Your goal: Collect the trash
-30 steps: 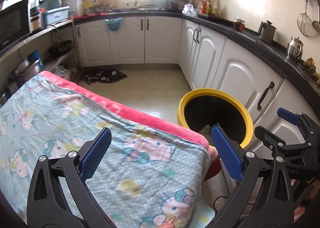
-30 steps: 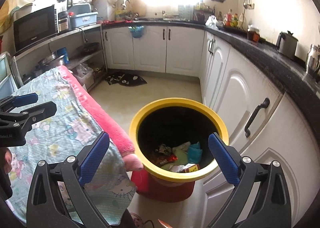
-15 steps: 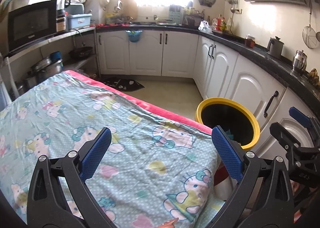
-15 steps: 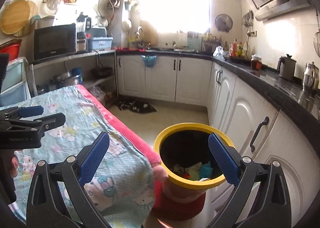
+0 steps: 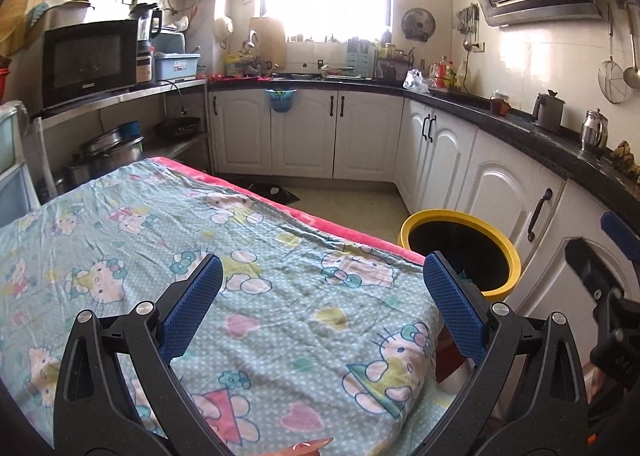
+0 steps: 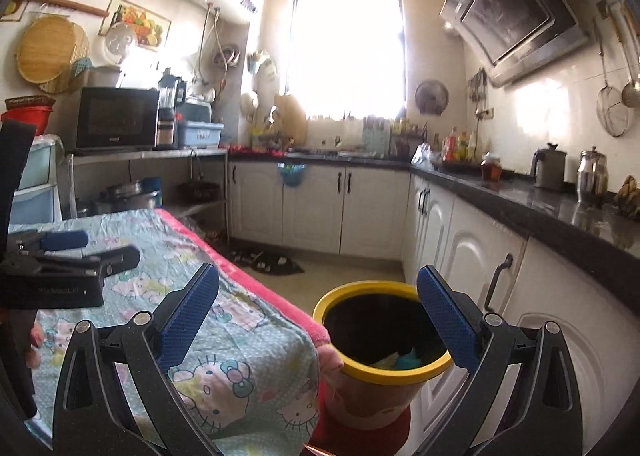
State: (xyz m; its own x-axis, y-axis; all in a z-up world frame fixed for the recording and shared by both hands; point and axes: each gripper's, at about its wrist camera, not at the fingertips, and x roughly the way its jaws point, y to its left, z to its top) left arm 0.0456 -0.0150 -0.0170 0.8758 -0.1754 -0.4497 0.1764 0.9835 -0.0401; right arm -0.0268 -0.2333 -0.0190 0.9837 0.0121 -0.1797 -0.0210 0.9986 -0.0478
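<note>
A yellow-rimmed trash bin (image 5: 460,218) (image 6: 340,294) stands on the floor against the table's right corner, with scraps of trash (image 6: 400,359) showing low inside it. My left gripper (image 5: 322,288) hovers open over the cartoon-print tablecloth (image 5: 280,296), nothing between its blue pads. My right gripper (image 6: 318,298) is open and empty too, held above the table's corner and the bin's near rim. Each gripper shows in the other's view: the right one (image 5: 612,256) at the far right, the left one (image 6: 76,252) at the far left. No loose trash shows on the cloth.
White cabinets (image 5: 500,192) under a dark counter (image 6: 560,216) run close behind the bin. A microwave (image 5: 90,60) and pots sit on metal shelves to the left. A dark mat (image 6: 264,260) lies on the floor past the table.
Both grippers have risen and tilted up away from the bin, so more of the kitchen walls shows. The bin now sits lower and smaller in both views. Both stayed open.
</note>
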